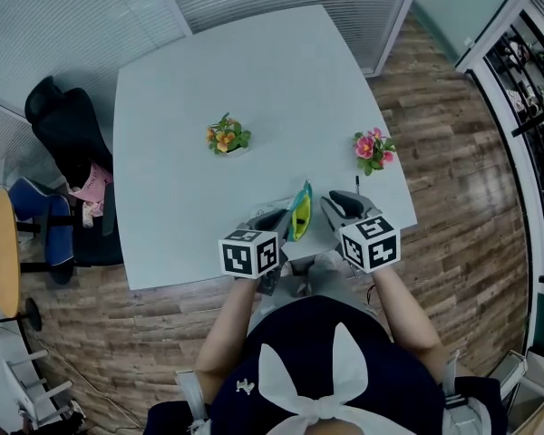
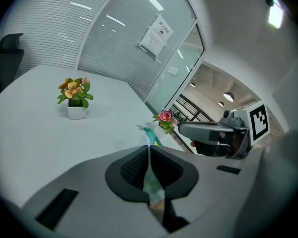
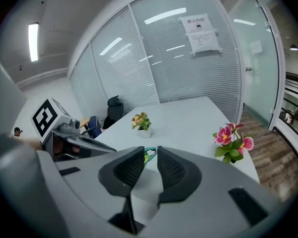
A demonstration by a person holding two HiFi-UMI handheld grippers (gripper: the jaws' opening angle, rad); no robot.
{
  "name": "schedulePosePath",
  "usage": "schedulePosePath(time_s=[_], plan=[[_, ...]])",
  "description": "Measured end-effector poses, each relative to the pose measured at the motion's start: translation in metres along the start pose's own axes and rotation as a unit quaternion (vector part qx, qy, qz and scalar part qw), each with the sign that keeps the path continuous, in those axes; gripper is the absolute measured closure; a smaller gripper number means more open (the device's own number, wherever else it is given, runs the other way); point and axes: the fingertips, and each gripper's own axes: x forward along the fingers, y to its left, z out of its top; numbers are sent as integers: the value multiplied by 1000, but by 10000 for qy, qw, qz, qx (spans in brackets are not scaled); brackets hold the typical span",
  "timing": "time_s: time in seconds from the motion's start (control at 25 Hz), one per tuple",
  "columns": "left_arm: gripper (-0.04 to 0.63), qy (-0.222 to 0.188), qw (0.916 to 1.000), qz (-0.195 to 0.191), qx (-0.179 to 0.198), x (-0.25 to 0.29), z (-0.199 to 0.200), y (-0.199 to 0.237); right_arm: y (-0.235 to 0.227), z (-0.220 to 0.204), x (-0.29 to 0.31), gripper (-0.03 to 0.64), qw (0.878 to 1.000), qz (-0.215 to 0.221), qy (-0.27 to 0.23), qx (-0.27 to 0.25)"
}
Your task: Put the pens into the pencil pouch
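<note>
Left gripper [image 2: 149, 152] clamps the pencil pouch [image 1: 300, 214] edge, visible only in its own view; right gripper [image 3: 150, 157] jaws apart, gripping nothing.

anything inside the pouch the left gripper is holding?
Cannot tell. The pencil pouch stands edge-on, pinched in the left gripper; only its green-yellow outside shows. Its inside is hidden, and no pen pokes out.
</note>
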Motion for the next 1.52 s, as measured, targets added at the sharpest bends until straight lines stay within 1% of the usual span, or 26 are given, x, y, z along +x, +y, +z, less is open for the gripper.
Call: schedulePosePath(time_s=[0.2, 0.64, 0.8, 1.0, 1.28, 1.52], plan=[[565, -16, 10000, 8, -40, 0, 2, 3, -15, -2, -11, 529, 9996, -235, -87, 149], [565, -40, 9998, 65, -188, -2, 2, 11, -39, -31, -30, 523, 9974, -624, 24, 353], [565, -35, 9997, 55, -229, 0, 3, 14, -47, -36, -30, 514, 9962, -760, 92, 403], [565, 29, 9998, 14, -187, 7, 6, 14, -62, -41, -27, 505, 9941, -939, 158, 514], [565, 107, 9998, -49, -129, 20, 13, 18, -85, -51, -20, 500, 9899, -1218, 245, 680], [565, 176, 9997, -74, -139, 28, 17, 18, -102, -60, -11, 500, 9865, -1366, 381, 824]])
